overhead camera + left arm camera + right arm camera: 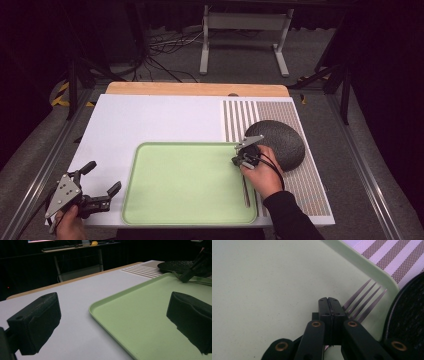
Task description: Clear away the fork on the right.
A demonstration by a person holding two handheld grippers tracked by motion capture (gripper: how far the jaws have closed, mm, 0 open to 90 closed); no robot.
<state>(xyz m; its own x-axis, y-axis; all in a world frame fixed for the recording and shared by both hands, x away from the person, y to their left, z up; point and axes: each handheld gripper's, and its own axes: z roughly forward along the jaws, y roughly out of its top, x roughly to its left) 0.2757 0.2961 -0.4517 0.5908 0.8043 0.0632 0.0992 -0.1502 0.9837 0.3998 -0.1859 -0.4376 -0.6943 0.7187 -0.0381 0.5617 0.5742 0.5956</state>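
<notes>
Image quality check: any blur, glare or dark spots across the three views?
High view: table evenly lit, surroundings nearly black, soft overall. Left gripper view: near tongs blurred, green tray sharper, background dark. Right gripper view: tongs and fork tines fairly sharp; no strong glare.

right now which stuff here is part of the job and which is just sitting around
In the job:
- fork, clamped in the right gripper
- green tray, where the fork lies
- dark plate next to the right gripper

Just lying about:
- striped placemat
- white table top
- left gripper, jaws open, holding nothing
</notes>
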